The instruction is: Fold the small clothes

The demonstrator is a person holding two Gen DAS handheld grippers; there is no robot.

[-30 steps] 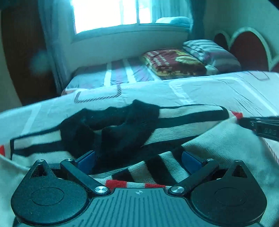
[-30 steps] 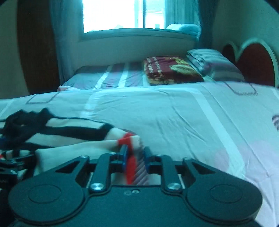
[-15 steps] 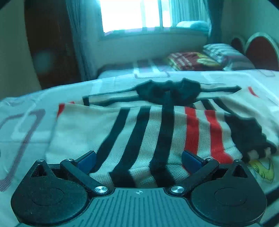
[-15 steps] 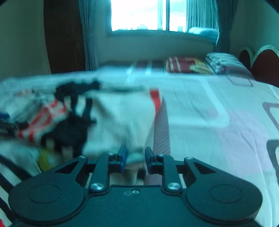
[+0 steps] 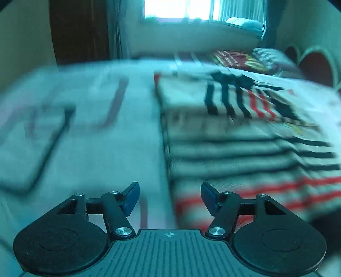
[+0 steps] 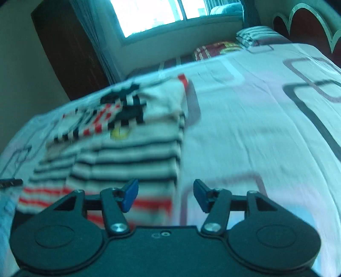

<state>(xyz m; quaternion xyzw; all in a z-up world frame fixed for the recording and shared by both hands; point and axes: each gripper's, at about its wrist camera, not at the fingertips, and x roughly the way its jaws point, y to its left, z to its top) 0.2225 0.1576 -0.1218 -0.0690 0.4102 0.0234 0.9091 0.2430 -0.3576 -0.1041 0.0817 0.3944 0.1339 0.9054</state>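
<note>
On the bed (image 6: pixel 245 119), now lying folded and released, striped sweater (image 6: pixel 132 136); both left gripper (image 5: pixel 169 197) and right gripper (image 6: pixel 165 196) fingers now spreading wide, holding nothing, pulling back.

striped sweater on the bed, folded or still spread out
Folded, at least partly. The striped sweater lies on the bed with layers overlapping and straight side edges; both views are blurred, so neatness is unclear.

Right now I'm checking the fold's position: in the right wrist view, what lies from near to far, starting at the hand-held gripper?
Right hand-held gripper, open → striped sweater on the bedsheet → red pillow → window.
</note>
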